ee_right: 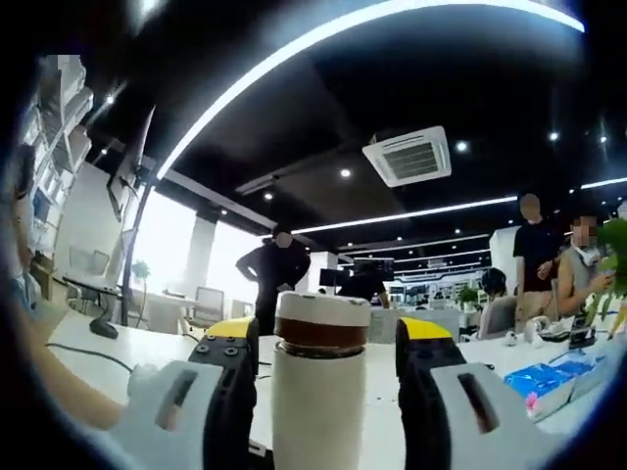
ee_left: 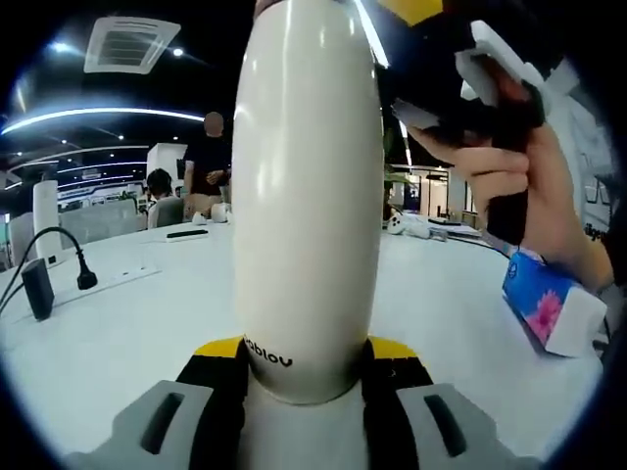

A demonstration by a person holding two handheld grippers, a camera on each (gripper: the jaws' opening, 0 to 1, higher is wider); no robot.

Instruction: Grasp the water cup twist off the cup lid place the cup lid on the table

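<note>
Left fingers (ee_left: 201, 377): yellow-tipped pads pinch the water cup (ee_left: 309, 196) low on its cream body, so you hold it upright and steady against the twist.

Right fingers (ee_right: 231, 367): spread either side of the cup lid (ee_right: 322, 310). Gaps show on both sides, so no contact yet, though they sit level with the lid and its brown band, lined up to close for the twist.

Your hand (ee_left: 509, 176) on the right gripper (ee_left: 490, 88) sits up by the cup top.

Cup is held above the white desk (ee_left: 127, 323); tissue pack (ee_left: 554, 308) lies to one side, power strip (ee_left: 108, 279) to the other, with bare desk between them for the lid.
</note>
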